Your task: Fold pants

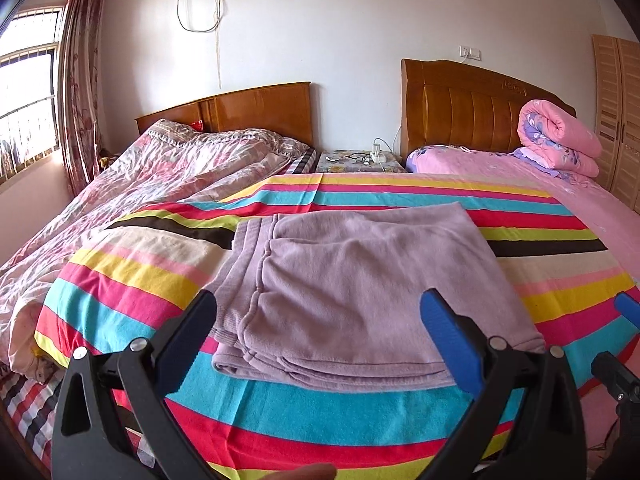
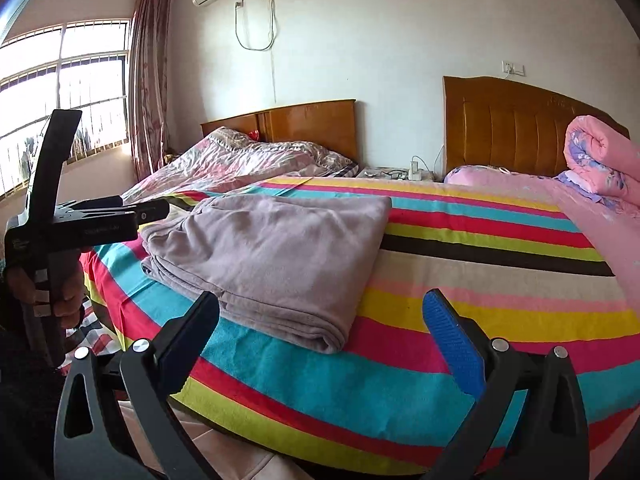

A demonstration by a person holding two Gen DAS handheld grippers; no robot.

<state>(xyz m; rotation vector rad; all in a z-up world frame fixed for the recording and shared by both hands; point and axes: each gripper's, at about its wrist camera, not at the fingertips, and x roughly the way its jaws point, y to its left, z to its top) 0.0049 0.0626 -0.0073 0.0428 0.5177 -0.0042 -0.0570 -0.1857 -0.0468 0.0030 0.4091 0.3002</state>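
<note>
Lilac pants (image 1: 352, 288) lie folded into a flat stack on the striped blanket (image 1: 280, 412). My left gripper (image 1: 320, 308) hovers open just above the stack's near edge, nothing between its fingers. In the right wrist view the same pants (image 2: 272, 252) lie left of centre. My right gripper (image 2: 322, 312) is open and empty, held over the blanket's (image 2: 460, 280) near edge beside the stack's right corner. The left gripper's body (image 2: 60, 216), held by a hand (image 2: 64, 304), shows at the left of that view.
Two beds stand side by side with wooden headboards (image 1: 460, 116). A floral quilt (image 1: 132, 192) covers the left bed. A rolled pink quilt (image 1: 560, 140) sits on the right bed. A nightstand (image 1: 356, 160) with chargers lies between them. A window (image 2: 60, 92) is at left.
</note>
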